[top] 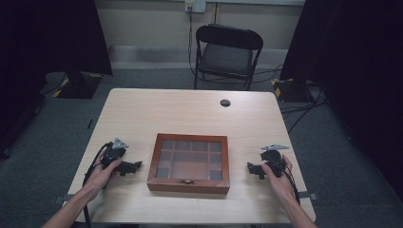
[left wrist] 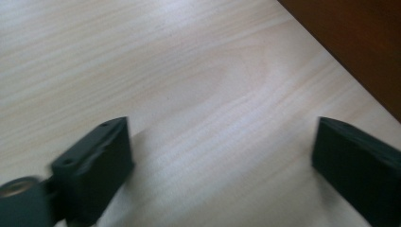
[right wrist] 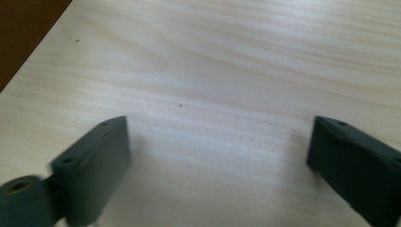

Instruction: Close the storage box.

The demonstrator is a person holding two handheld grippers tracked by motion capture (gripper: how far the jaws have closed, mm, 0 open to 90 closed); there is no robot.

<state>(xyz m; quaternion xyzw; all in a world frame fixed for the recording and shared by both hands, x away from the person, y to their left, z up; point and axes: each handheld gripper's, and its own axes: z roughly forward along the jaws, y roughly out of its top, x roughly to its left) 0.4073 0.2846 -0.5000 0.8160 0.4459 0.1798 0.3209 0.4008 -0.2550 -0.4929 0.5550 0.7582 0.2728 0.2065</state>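
The left gripper is lying low over the table near its left edge, held in the person's left hand, with its black jaws pointing toward the middle of the table. In the left gripper view the left gripper is standing with its jaws wide apart and nothing between them but bare pale wood; the dark brown side of the wooden box is crossing the upper right corner of that view, apart from the jaws.

The right gripper is sitting near the table's right edge in the person's right hand, its jaws pointing inward toward the box. In the right gripper view the right gripper is likewise spread wide, gripping nothing, with wood grain showing between the jaws and a sliver of the wooden box showing at the upper left corner.

The wooden box is resting between the two grippers, toward the near edge of the table, touching neither of them. Its glass-paned lid is lying shut, with compartments showing through it and a small clasp on its near side.

A round dark grommet is sitting in the tabletop near the far edge. Beyond that edge a black folding chair is standing on the grey floor, and cables are trailing across the floor to the right of it.
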